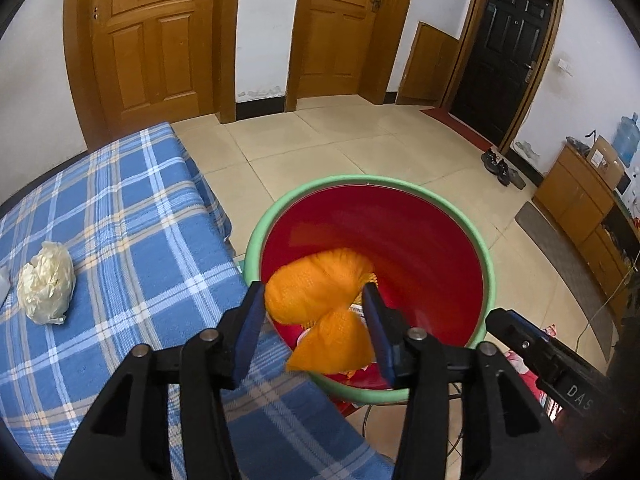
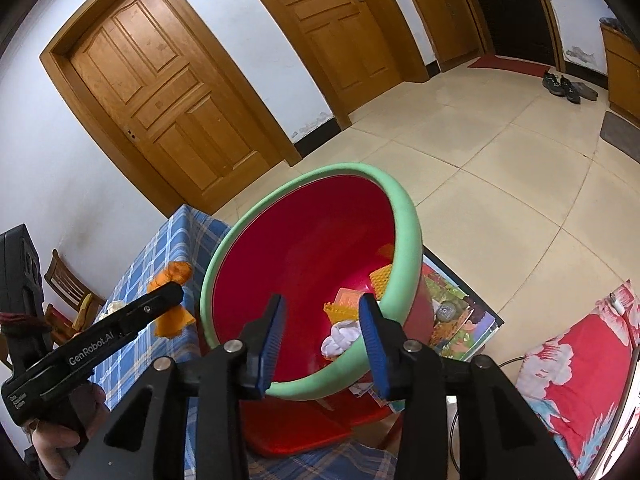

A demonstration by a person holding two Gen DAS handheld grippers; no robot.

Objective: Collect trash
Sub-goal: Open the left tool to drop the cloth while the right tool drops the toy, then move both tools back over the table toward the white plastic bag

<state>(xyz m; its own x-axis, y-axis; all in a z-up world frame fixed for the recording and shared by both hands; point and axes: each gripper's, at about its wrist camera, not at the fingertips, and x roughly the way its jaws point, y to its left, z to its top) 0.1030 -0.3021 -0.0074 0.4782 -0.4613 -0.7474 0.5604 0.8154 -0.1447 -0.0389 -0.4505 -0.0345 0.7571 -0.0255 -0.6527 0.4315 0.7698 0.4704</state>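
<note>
A red bin with a green rim [image 1: 490, 264] stands beside the blue plaid bed [image 1: 120, 220]. My left gripper [image 1: 316, 300] is open; an orange mesh bag [image 1: 316, 292] sits blurred between its fingers, above the bin's near rim. A crumpled white wad [image 1: 46, 282] lies on the bed at left. In the right wrist view the bin [image 2: 408, 216] is seen tilted; my right gripper [image 2: 322, 312] is open and empty over its near rim. Orange scraps [image 2: 382, 276] and white paper [image 2: 340, 336] lie inside. The orange bag [image 2: 172, 300] and left gripper arm [image 2: 100, 336] show at left.
Tiled floor [image 1: 320, 140] stretches to wooden doors [image 1: 152, 40] and a dark door [image 1: 508, 52]. Shoes [image 1: 496, 164] and a wooden cabinet [image 1: 576, 196] are at right. A red stool [image 2: 296, 424] and a picture book [image 2: 460, 312] sit under the bin; a red floral cushion [image 2: 580, 368] lies right.
</note>
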